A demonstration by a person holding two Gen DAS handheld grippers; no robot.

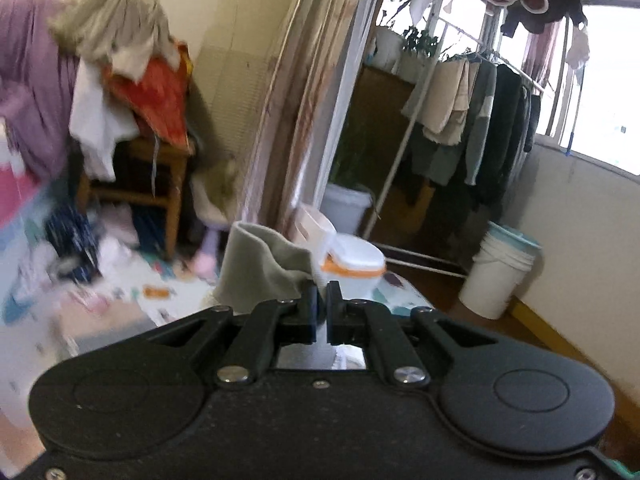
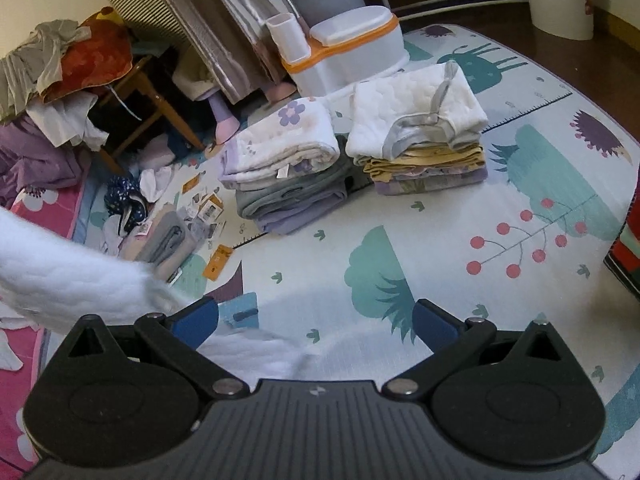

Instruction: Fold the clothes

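Two neat stacks of folded clothes already sit side by side on the play mat (image 2: 460, 216): the left stack (image 2: 286, 168), topped by a soft flower-print piece over grey and lilac layers, and the right stack (image 2: 420, 136), crowned by a quilted white top with grey trim over mustard and purple knits. Much looks left to do, judging by the loose heap (image 2: 60, 80) draped over the wooden chair and the crumpled bits on the floor beside it. The left gripper (image 1: 322, 300) has its fingers nearly together, pinching a grey-green ribbed-looking cloth (image 1: 260, 268) that stands up limp above them. The right gripper (image 2: 316, 320) has its blue-padded fingers spread wide, holding nothing; a fluffy white quilted garment (image 2: 72, 268) hangs across its left side, touching or just past that finger. I take this to be the next piece, lifted for folding.
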